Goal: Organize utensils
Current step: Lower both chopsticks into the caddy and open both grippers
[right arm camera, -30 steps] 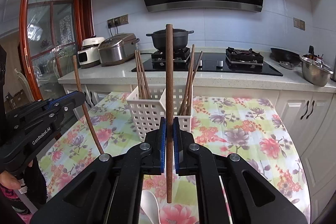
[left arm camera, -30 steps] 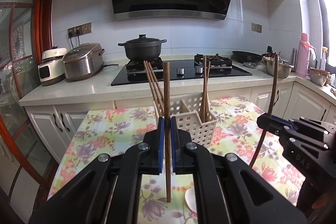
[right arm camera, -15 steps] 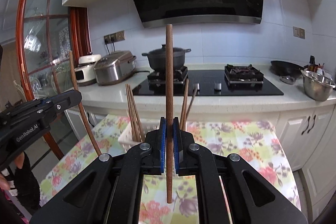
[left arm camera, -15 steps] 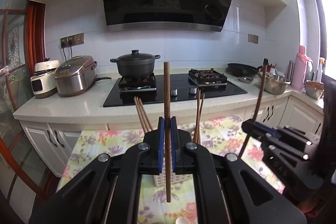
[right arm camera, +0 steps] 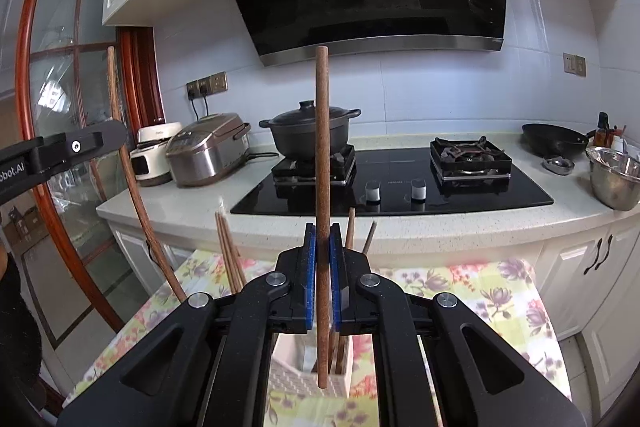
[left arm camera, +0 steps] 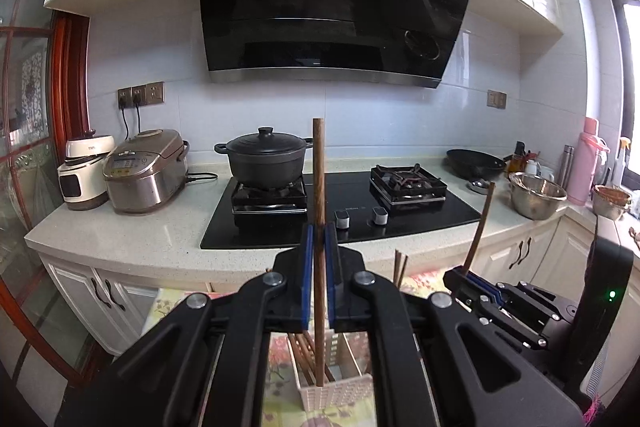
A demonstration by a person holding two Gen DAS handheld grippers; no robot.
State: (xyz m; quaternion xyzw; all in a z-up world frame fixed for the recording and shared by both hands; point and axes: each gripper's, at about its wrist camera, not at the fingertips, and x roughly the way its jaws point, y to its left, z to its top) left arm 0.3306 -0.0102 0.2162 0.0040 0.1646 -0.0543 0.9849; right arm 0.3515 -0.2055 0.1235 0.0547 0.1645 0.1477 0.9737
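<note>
Both grippers, left (left arm camera: 319, 259) and right (right arm camera: 322, 259), each pinch one upright chopstick (left arm camera: 319, 187) above one white basket (left arm camera: 336, 393).

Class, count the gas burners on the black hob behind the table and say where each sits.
2. The left burner sits under the black lidded pot; the right burner is bare. The held chopstick hides part of the left one.

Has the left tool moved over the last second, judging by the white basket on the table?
Yes. The left tool, shut on a chopstick, has come up and toward the white basket, which sat ahead and now lies beneath it.
</note>
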